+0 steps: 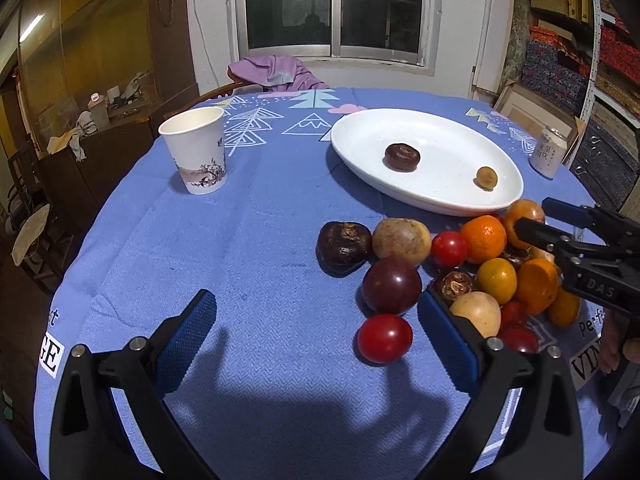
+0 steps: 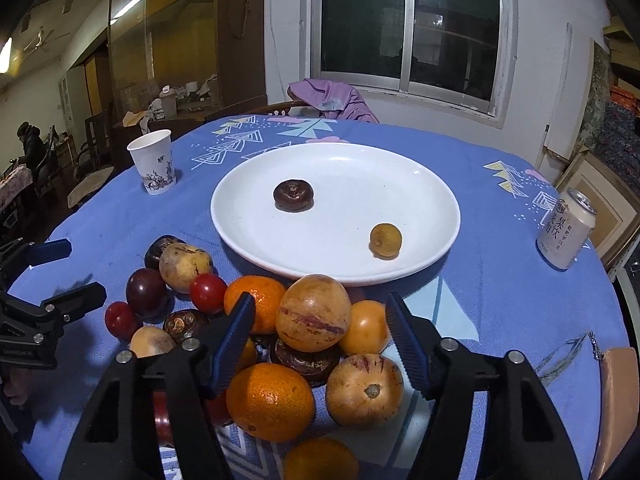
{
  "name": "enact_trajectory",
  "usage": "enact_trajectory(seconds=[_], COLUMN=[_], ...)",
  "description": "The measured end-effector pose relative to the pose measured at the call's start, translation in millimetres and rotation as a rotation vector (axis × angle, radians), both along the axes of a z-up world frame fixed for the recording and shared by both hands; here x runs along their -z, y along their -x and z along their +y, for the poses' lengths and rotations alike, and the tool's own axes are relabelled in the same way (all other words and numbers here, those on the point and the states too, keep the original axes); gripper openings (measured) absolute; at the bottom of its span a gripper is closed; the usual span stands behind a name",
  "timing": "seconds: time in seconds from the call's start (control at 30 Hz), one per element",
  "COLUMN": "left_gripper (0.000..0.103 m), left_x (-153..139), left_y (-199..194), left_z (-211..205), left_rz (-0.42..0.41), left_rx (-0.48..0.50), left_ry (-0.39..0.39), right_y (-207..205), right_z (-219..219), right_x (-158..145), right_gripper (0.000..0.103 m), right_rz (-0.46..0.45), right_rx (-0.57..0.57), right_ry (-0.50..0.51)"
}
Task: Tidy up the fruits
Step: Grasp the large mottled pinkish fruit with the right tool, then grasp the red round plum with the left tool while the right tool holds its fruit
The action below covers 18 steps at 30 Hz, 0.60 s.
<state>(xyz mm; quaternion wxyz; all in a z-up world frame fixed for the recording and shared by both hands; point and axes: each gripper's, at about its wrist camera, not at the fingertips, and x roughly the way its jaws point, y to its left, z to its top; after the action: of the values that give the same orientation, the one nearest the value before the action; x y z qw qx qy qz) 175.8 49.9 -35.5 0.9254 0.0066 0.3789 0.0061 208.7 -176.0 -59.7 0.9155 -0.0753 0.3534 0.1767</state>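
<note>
Two grippers here: left gripper (image 1: 316, 334) has its fingers spread wide over bare blue cloth, nothing between them, with a red tomato (image 1: 384, 338) just beside the right one. Right gripper (image 2: 320, 344) sits partly spread around the fruit pile (image 2: 256, 332), a striped yellow-orange fruit (image 2: 313, 313) between the fingers; can't tell if they touch it. Further back on the tabletop (image 1: 260, 220), a white plate (image 2: 424, 184) holds a dark brown fruit (image 2: 293, 195) and a small yellowish one (image 2: 385, 240).

Both wrist views: low, close over table, facing window; share fruit pile (image 1: 472, 272) and plate (image 2: 240, 216).
</note>
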Motion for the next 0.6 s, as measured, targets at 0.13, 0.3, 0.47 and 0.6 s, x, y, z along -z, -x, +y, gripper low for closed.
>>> enact_trajectory(seconds=[0.13,0.3,0.47,0.6], left_gripper=[0.099,0.099,0.099,0.099], left_x=[0.6,2.8,0.5,-7.2], left_y=[1.8,0.3,-0.9,-10.2], left_z=[-2.2,-2.4,-1.8,-10.3], left_rz=[0.0,0.006,-0.007,-0.043], left_rx=[0.004,-0.001,0.014,0.05], left_ry=[-0.005,-0.015,0.009,0.008], right_y=[-5.2,-4.1,0.2,8.0], right_z=[-3.8,-3.4,-19.8,-42.2], right_x=[3.7,3.1,-11.3,-32.7], right_gripper=[0.047,0.04,0.04,0.04], right_rz=[0.036,0.042,0.05,-0.013], right_rx=[0.0,-0.016,-0.008,0.033], right_ry=[-0.046,-0.064,-0.169,-0.21])
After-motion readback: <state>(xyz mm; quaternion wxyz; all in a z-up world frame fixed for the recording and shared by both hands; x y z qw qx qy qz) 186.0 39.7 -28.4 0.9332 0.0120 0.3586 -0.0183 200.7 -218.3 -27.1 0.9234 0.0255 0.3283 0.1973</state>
